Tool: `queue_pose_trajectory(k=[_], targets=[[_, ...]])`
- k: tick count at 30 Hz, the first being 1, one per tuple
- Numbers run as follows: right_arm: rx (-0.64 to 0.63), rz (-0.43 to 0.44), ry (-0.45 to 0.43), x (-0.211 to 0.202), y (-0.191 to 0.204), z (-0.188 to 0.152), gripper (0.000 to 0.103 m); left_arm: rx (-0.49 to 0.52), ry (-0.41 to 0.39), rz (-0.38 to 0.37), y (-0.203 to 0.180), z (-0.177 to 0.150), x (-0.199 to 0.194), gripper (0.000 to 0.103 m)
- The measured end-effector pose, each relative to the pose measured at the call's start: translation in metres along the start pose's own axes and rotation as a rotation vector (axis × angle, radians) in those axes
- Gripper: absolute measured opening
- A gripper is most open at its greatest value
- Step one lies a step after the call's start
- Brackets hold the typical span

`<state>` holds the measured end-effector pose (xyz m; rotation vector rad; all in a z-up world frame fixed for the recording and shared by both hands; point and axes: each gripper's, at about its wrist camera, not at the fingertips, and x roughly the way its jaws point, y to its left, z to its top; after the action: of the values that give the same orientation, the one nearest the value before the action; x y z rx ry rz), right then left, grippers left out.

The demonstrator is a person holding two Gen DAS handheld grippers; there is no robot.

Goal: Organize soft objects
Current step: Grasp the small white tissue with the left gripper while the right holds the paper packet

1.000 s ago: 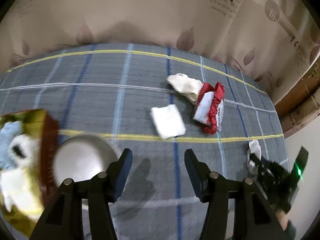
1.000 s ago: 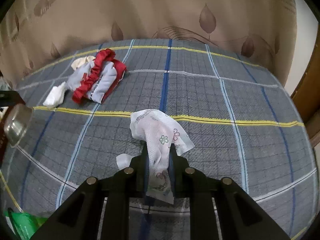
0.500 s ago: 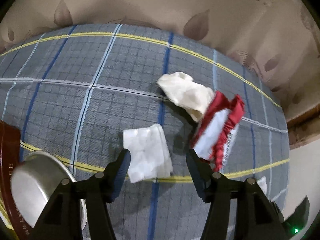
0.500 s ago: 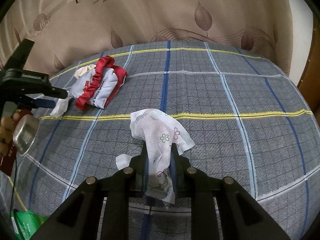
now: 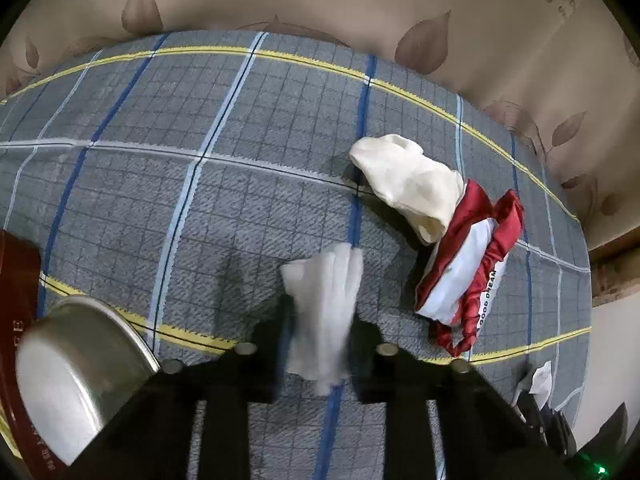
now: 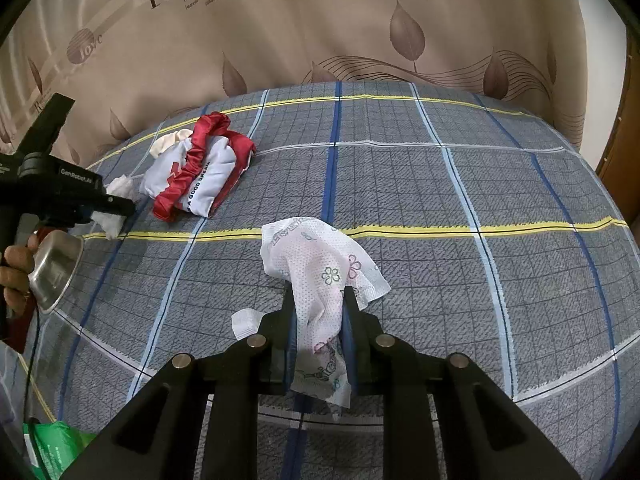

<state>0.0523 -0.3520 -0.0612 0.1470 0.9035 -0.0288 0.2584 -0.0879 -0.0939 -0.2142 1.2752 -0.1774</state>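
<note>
My left gripper (image 5: 320, 320) is shut on a plain white cloth (image 5: 324, 304), which bunches up between its fingers just above the checked bedspread (image 5: 200, 200). A cream cloth (image 5: 408, 184) and a red and white pouch (image 5: 468, 264) lie to its right. My right gripper (image 6: 318, 320) is shut on a white flower-print wipe (image 6: 320, 264) that drapes forward over the bedspread (image 6: 440, 200). In the right wrist view the left gripper (image 6: 116, 204) holds the white cloth (image 6: 112, 220) next to the pouch (image 6: 200, 172).
A steel bowl (image 5: 76, 376) sits at the lower left beside a dark red box (image 5: 16, 280). The bowl (image 6: 54, 268) also shows at the left of the right wrist view. A green packet (image 6: 52, 448) lies at the bottom left. A leaf-print curtain (image 6: 320, 20) hangs behind the bed.
My left gripper moved forward over the white cloth and shut on it, bunching it up. My right gripper kept its hold on the flower-print wipe and hardly moved.
</note>
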Motion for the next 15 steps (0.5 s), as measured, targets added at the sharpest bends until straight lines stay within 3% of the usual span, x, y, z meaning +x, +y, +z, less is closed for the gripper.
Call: queue_pose_trajectory(k=[8,15], targets=[[-0.002,-0.004,0.0,0.0,0.001,0.0,0.019,0.053,-0.045,0.026,0.0,-0.013,-0.023,0.012],[-0.012,-0.016,0.001,0.0,0.003,0.0,0.019,0.138,-0.108,0.106,-0.009,-0.03,-0.046,0.012]])
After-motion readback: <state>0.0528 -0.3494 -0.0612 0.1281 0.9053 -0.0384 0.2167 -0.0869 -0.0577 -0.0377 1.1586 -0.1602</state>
